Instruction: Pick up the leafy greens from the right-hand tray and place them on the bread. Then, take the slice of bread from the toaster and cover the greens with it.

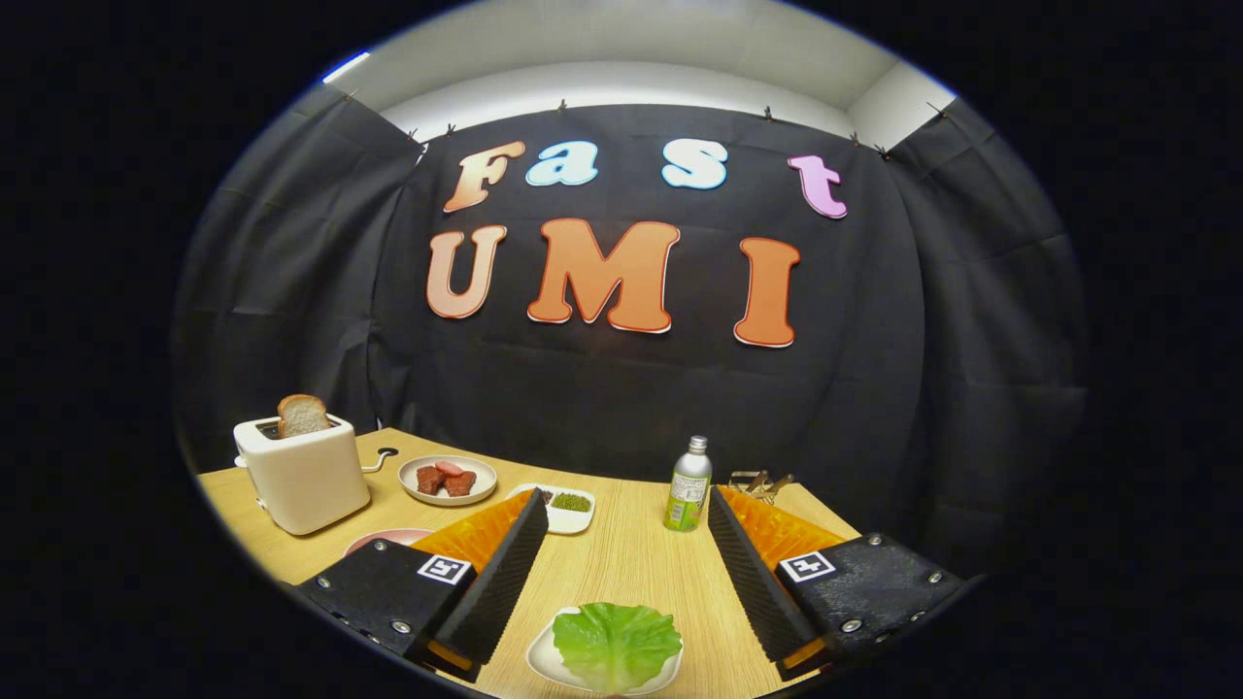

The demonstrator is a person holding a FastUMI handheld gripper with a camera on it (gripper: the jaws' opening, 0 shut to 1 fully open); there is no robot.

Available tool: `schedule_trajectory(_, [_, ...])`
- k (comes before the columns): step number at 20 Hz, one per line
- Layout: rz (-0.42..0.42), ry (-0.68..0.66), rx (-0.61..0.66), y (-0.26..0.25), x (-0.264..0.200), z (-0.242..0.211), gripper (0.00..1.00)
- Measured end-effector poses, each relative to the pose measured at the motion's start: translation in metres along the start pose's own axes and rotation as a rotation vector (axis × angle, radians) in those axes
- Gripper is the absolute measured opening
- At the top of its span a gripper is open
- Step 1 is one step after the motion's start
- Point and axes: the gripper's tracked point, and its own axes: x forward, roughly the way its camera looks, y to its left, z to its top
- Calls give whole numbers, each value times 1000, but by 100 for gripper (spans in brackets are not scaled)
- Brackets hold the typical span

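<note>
A green lettuce leaf (617, 643) lies on a small white tray (540, 662) on the wooden table, low between my two fingers and near their bases. My gripper (625, 502) is open, its ribbed black pads (505, 573) spread wide with nothing between them. Beyond the left finger stands a cream toaster (303, 476) with a slice of bread (302, 415) sticking up from its slot. A pink plate (388, 537) peeks out just behind the left finger; what lies on it is hidden.
A white plate with brown and pink food pieces (448, 479) sits right of the toaster. A small white dish with green bits (566, 505) lies past the left fingertip. A green bottle (688, 485) stands ahead of the right fingertip, with a wooden item (757, 482) behind it.
</note>
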Motion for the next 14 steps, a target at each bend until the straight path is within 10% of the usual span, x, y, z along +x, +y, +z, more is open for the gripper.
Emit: schedule_trajectory(14, [132, 440, 0, 6, 23, -76, 99])
